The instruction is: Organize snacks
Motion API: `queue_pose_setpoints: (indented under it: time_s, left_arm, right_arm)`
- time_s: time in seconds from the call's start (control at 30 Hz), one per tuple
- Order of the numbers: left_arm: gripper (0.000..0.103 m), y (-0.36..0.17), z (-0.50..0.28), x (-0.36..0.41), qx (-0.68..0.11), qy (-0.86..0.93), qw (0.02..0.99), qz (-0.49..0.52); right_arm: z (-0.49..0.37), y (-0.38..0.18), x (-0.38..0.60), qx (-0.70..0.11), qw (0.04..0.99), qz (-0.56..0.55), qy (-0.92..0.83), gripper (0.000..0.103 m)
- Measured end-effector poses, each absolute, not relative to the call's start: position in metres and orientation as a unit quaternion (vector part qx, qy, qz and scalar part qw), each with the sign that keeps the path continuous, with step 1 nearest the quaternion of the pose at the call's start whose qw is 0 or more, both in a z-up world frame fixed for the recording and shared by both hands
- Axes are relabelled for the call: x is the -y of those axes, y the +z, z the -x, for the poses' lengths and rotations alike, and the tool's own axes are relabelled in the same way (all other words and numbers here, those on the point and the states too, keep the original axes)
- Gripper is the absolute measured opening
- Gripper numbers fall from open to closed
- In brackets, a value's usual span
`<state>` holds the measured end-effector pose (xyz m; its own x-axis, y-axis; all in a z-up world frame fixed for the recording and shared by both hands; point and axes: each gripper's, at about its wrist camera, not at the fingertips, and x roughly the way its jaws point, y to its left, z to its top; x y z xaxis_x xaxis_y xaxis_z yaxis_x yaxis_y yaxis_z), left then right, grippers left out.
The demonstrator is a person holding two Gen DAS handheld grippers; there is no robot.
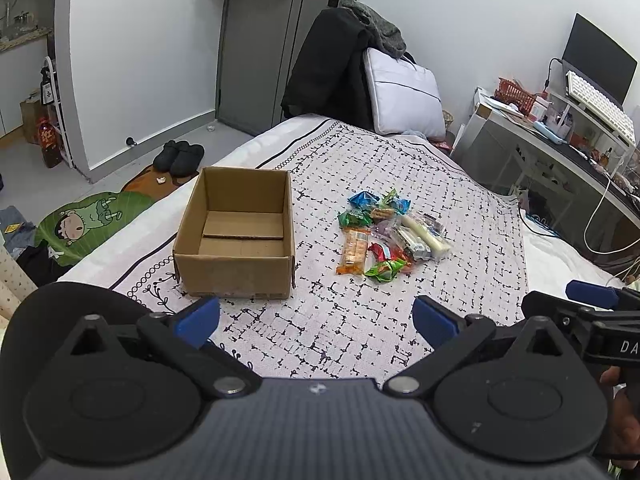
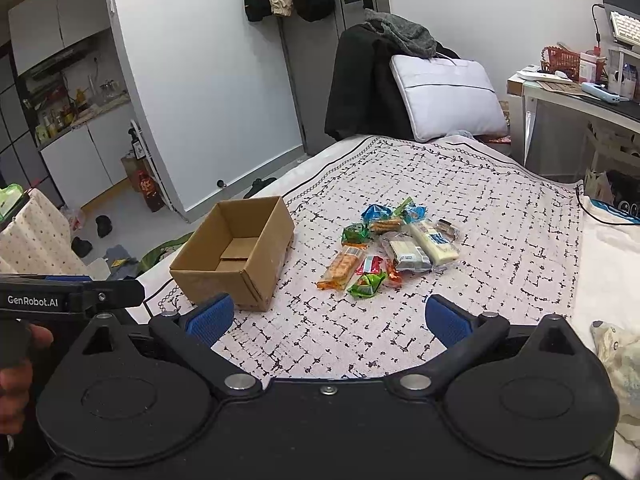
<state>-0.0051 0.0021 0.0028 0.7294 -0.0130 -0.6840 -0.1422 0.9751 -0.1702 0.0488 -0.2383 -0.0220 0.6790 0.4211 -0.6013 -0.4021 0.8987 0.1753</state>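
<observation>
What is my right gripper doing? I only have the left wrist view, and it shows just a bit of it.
Observer: The right gripper is open, with nothing between its fingers.
Operator: Is anything lying on the bed to its right?
Observer: Yes, a pale printed soft item lies by the bed's right edge, apart from the snacks.
Operator: What sits between it and the snacks?
Observer: Only bare bedspread. The nearest piece of the snack pile is a green packet.
</observation>
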Motion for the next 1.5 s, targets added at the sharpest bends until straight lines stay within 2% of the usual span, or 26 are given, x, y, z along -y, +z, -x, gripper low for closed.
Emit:
queue_pose_setpoints:
  time_s: [1.5]
  left_arm:
    - [0.102, -0.002, -0.002, -0.001, -0.369, 0.041, 0.922, 0.105]
  right_arm:
    - [-0.062, -0.026, 0.241, -0.337, 0.912, -0.016, 0.232, 0.103]
